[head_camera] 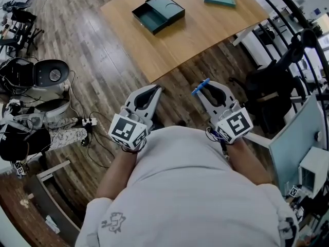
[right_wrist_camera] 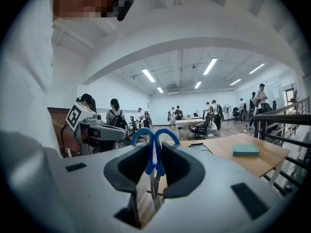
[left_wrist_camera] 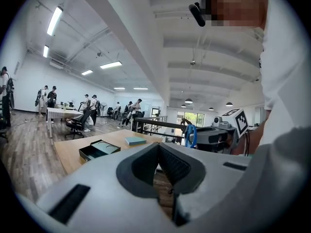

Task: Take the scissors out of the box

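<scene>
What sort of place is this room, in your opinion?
Probably a large open-plan office or lab workspace. It has long ceiling strip lights, people around a white desk with an office chair, and a wooden table on a wood floor.

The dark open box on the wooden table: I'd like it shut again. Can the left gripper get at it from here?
Probably not: the left gripper, shut and empty, sits short of the wooden table, and the dark open box lies well beyond its edge. Nothing blocks the way.
</scene>
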`<state>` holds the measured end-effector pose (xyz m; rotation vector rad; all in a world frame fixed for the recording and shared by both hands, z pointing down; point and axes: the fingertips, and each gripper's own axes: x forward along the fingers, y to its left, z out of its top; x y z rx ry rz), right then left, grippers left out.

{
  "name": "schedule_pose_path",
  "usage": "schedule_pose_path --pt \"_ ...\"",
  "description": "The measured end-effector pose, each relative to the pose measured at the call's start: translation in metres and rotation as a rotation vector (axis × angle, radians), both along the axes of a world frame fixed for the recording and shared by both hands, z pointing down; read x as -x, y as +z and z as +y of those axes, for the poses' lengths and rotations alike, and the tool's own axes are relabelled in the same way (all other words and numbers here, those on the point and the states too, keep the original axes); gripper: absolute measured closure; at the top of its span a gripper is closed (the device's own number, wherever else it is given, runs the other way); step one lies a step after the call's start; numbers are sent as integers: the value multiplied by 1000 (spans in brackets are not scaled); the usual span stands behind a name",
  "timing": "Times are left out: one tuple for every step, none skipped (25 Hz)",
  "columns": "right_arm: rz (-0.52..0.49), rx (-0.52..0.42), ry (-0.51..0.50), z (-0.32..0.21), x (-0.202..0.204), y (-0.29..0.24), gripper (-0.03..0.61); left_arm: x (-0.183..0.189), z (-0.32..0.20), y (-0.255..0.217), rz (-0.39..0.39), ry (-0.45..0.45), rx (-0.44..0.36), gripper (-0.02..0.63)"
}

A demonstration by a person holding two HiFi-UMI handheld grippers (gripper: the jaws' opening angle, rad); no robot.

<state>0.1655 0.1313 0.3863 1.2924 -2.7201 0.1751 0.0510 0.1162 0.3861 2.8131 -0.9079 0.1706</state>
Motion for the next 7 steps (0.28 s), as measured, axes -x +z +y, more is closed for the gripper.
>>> schedule_pose_path --pt "2 -2 -1 -2 1 -1 485 0 -2 0 0 -1 0 609" --pt "6 -5 -2 -4 1 -1 485 1 -4 0 -1 -2 0 609" --pt "11 -8 -4 -5 2 -2 485 1 -5 -1 -2 -3 0 609" --pt "14 -10 -5 -7 4 -3 485 2 -7 -1 -3 -3 -1 609" --pt "14 -9 -7 -8 5 -3 485 2 -8 -1 -4 -2 -1 609" --pt "12 -8 -8 -10 6 -3 485 3 -10 -2 -5 -1 -1 609" --pt "10 -6 -9 -12 7 -4 485 3 -11 -2 -6 0 -1 609"
